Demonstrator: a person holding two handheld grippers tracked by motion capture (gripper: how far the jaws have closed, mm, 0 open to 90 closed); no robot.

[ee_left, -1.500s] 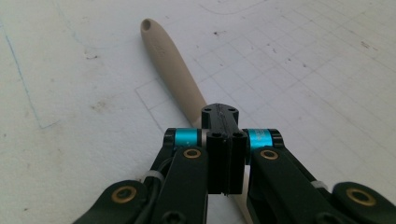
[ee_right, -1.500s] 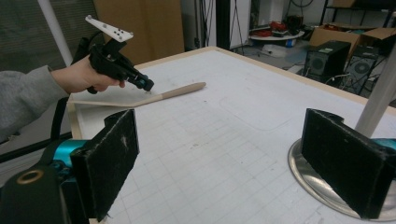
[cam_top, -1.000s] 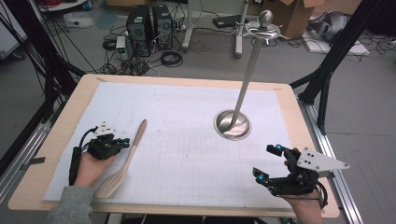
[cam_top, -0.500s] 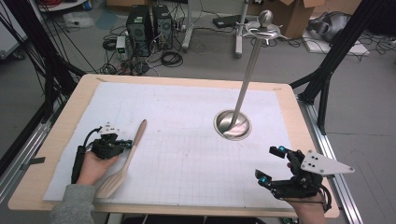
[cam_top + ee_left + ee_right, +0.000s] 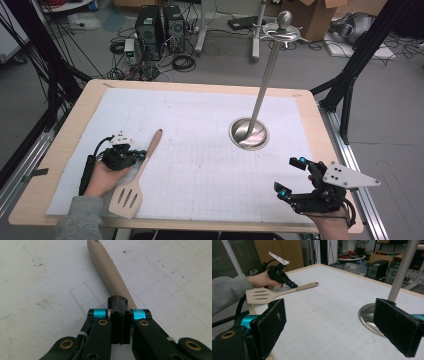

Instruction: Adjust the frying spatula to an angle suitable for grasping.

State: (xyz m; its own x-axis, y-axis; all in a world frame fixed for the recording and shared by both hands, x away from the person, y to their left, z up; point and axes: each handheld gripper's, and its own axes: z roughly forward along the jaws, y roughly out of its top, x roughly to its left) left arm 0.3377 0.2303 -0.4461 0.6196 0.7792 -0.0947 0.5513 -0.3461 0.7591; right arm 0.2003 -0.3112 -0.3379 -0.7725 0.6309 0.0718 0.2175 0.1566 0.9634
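We see the left gripper clenched on the handle of the wooden spatula, which lies on the white mat well to the left of the metal stand, while the right gripper hangs released, jaws wide, near the stand.

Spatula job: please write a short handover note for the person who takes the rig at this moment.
Left gripper: shut on the spatula, gripping its handle partway along. In the right gripper view the slotted blade looks raised off the mat, with the handle tip down on it.
Right gripper: open, holding nothing, near the table's front right corner.
Metal stand: upright at centre right, nothing hanging on it.
Done: spatula gripped.
Left: probably carry the spatula to the stand; the goal is a guess.
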